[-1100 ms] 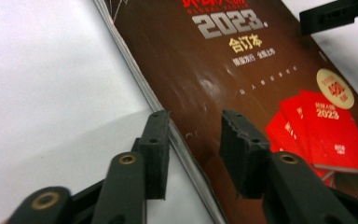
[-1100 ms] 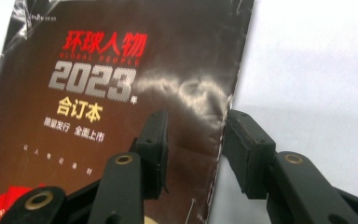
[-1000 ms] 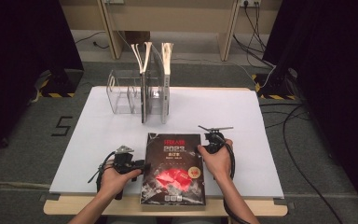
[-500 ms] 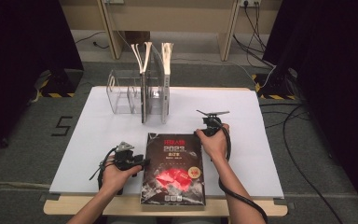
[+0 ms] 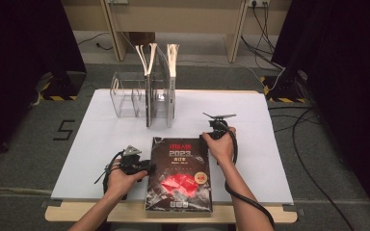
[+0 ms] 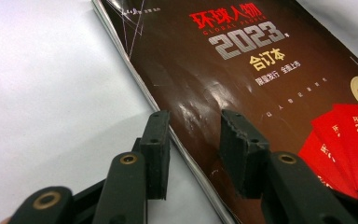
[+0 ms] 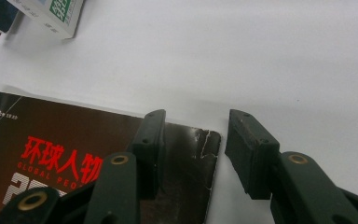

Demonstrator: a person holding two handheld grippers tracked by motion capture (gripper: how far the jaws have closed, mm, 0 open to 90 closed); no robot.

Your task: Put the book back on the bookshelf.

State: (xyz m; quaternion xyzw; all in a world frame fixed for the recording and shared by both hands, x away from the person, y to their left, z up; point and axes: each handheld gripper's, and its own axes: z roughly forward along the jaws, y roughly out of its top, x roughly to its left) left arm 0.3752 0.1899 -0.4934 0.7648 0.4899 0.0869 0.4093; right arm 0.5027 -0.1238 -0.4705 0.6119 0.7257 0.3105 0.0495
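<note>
Left hand-held gripper (image 6: 193, 140) jaws apart, just been closing, straddling left edge of the dark glossy red-lettered magazine (image 5: 179, 175). Right hand-held gripper (image 7: 193, 140) apart, just been opening, straddling its top-right corner.

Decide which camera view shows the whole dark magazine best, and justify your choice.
The high view: the magazine lies flat there with all four edges visible on the white table. The left gripper view gives one long edge and the cover title between open jaws. The right gripper view gives a worn corner, one jaw over it, one beyond.
</note>
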